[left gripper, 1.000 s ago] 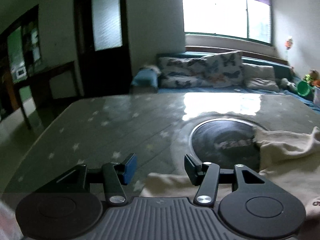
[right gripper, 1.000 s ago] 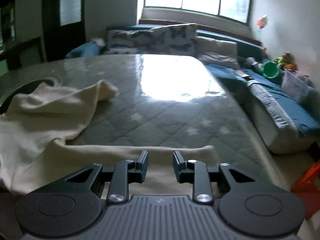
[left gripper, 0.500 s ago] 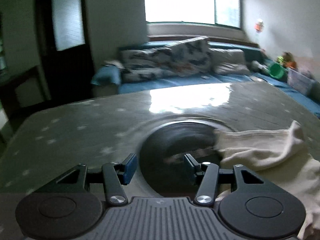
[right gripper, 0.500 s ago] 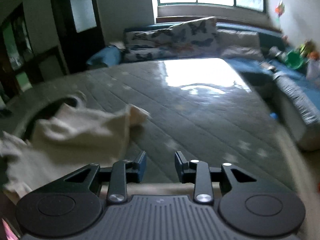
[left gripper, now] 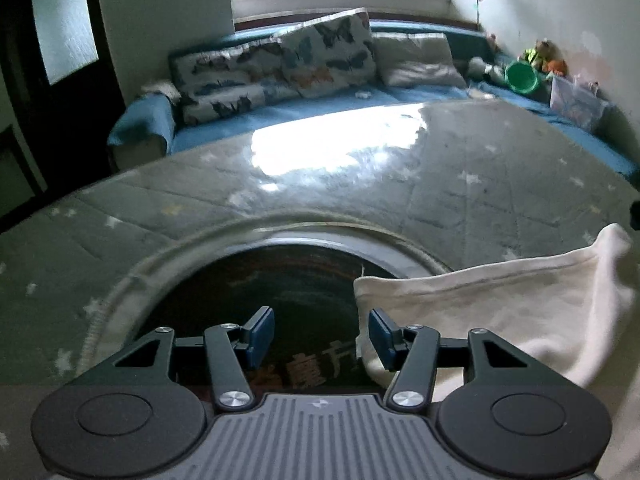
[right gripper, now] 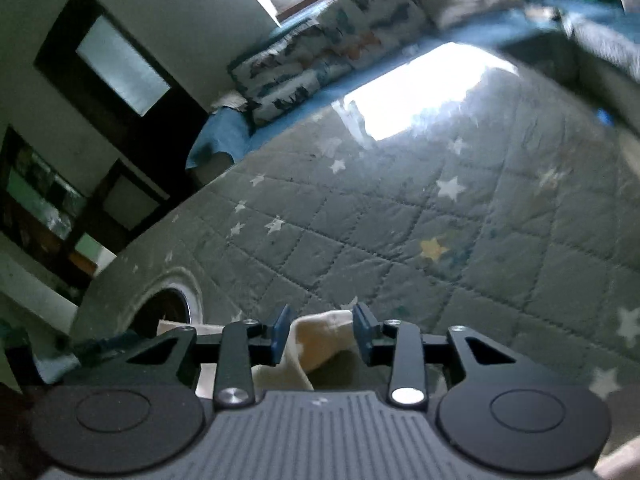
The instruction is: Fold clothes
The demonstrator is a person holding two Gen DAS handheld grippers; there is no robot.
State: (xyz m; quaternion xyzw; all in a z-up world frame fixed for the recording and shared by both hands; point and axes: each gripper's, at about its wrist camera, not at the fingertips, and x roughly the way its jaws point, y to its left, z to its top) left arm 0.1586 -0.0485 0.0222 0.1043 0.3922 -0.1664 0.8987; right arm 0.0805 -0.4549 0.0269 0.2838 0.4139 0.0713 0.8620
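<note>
One rumpled cream garment [left gripper: 500, 312]

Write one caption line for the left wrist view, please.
Left gripper, jaws apart and empty, above the dark round opening in the star-quilted table cover, beside a cream garment.

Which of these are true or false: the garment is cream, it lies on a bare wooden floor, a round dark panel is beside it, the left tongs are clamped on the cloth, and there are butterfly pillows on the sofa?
1. The garment is cream. True.
2. It lies on a bare wooden floor. False: it lies on a grey quilted star-print cover.
3. A round dark panel is beside it. True; the cloth overlaps its edge.
4. The left tongs are clamped on the cloth. False: they stand open, nothing between them.
5. Butterfly pillows are on the sofa. True.
</note>
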